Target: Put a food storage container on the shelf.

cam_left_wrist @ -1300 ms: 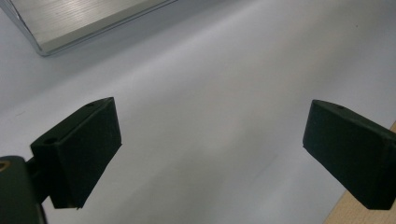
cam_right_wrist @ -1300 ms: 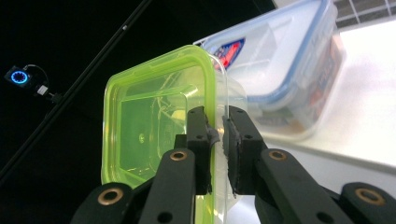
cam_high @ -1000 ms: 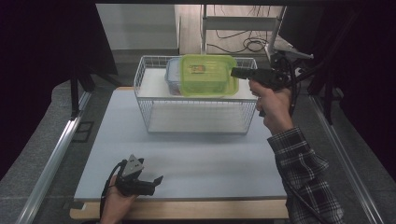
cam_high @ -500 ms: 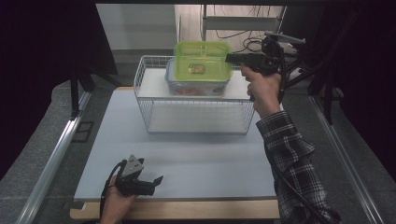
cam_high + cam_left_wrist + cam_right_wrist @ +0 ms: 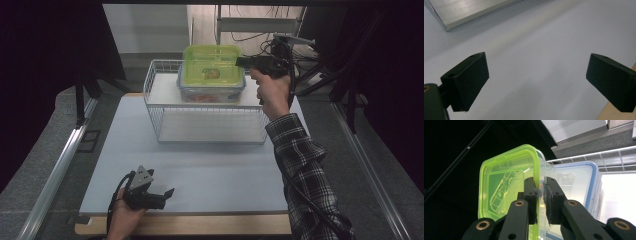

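A clear container with a green lid [image 5: 212, 65] hangs above the back of a white wire basket [image 5: 210, 125]. My right gripper [image 5: 241, 62] is shut on its right rim, held by the raised right hand. In the right gripper view the black pads pinch the edge of the green-lidded container [image 5: 506, 192] at my right gripper [image 5: 540, 192]. Below it, a blue-lidded container [image 5: 210, 94] sits inside the basket and also appears as the blue-lidded container [image 5: 576, 185] behind. My left gripper [image 5: 162, 195] rests open on the white mat near the front left; its jaws [image 5: 536, 80] stand wide with nothing between them.
The white mat [image 5: 220, 170] covers the table in front of the basket. An aluminium rail [image 5: 60, 165] runs along the left side. Cables and a stand [image 5: 280, 30] lie behind the basket. Basket wires [image 5: 599, 157] show at the upper right.
The right gripper has lifted the green-lidded container up off the blue-lidded one and slightly left, above the basket rim. The left gripper has stayed put.
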